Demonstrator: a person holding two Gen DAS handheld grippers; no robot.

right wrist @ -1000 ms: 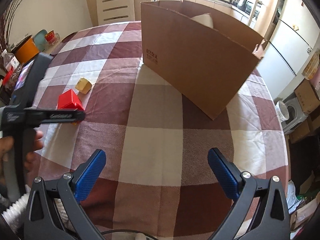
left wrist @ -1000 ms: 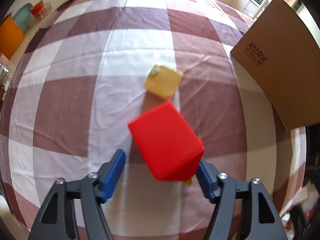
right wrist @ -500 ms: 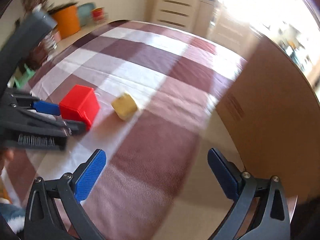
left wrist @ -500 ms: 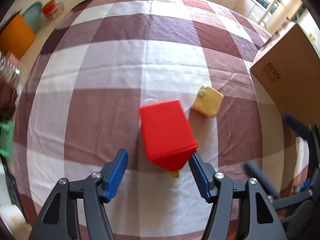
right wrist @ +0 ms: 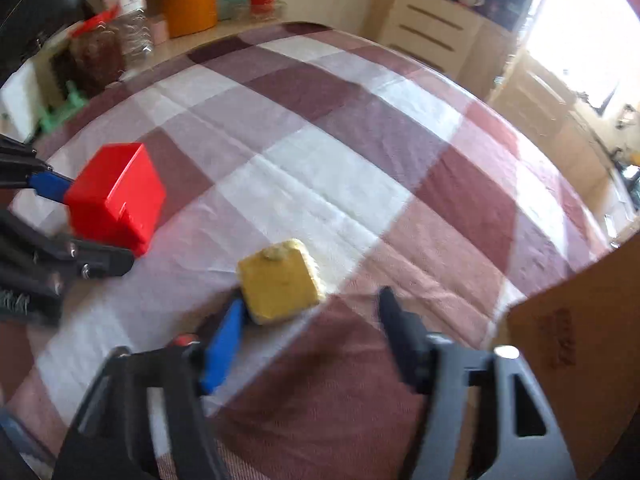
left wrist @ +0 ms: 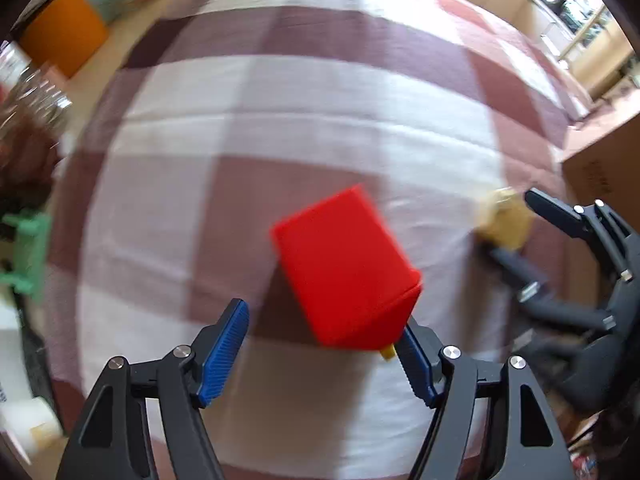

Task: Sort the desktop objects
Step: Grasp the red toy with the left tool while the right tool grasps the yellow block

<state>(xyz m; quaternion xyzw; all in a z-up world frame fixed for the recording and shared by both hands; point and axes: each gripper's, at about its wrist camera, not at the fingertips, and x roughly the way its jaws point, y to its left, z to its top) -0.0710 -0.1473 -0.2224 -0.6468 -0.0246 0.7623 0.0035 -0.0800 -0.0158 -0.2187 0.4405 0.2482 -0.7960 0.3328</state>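
Right wrist view shows the yellow block (right wrist: 282, 280), a squarish piece with a rough, sponge-like top and a small lump near one edge, lying on the checked tablecloth (right wrist: 340, 168) just in front of the right gripper (right wrist: 312, 316). Its jaws are closing; the blue left pad (right wrist: 222, 344) touches the block's near corner, while the other finger is well apart from it, so nothing is clamped yet. To do this step well, I judge the gripper should go a little further forward so that both pads meet flat opposite sides, not a corner, and press gently because the material looks soft. In the left wrist view the left gripper (left wrist: 324, 344) has the red box (left wrist: 344, 268), smooth hard plastic with sharp edges, between its fingers; the jaws are opening, the right pad is against the box's lower edge and the left pad (left wrist: 224, 354) stands clear, so it seems released onto the cloth. A cardboard box (right wrist: 580, 360), plain and stiff, stands near at the right, probably the place for sorting.
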